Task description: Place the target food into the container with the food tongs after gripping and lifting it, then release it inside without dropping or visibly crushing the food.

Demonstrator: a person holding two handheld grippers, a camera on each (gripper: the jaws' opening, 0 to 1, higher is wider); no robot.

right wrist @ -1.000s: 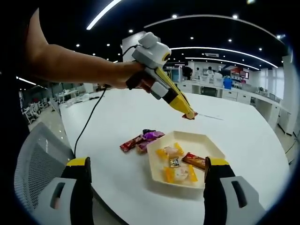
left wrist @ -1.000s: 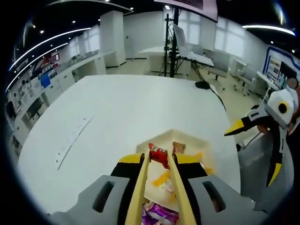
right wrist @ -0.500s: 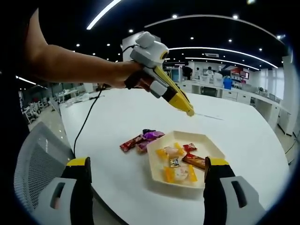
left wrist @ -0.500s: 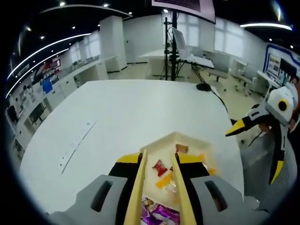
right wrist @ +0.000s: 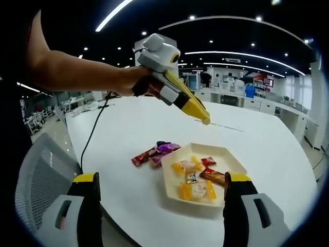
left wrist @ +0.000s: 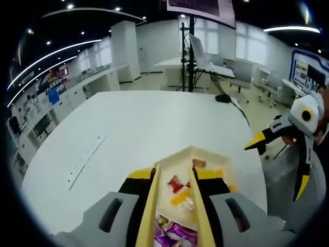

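My left gripper (left wrist: 175,173) carries yellow food tongs (left wrist: 191,177) whose arms stand apart with nothing between them. Below the tong tips a red-wrapped candy (left wrist: 176,183) lies in the cream tray (left wrist: 206,152) among several other sweets. In the right gripper view the left gripper (right wrist: 193,105) hangs above the tray (right wrist: 205,147), held by a person's hand, and the red candy (right wrist: 207,161) rests near the tray's far side. My right gripper (right wrist: 160,178) stands wide open in front of the tray, holding nothing.
A red wrapper (right wrist: 143,157) and purple wrappers (right wrist: 167,149) lie on the white round table (right wrist: 267,149) left of the tray. A black cable (right wrist: 95,136) trails across the table. A grey mesh chair (right wrist: 38,180) sits at the near edge.
One second ago the tongs gripped the red candy above the tray. They opened, the candy landed in the tray, and the left gripper has since risen slightly.
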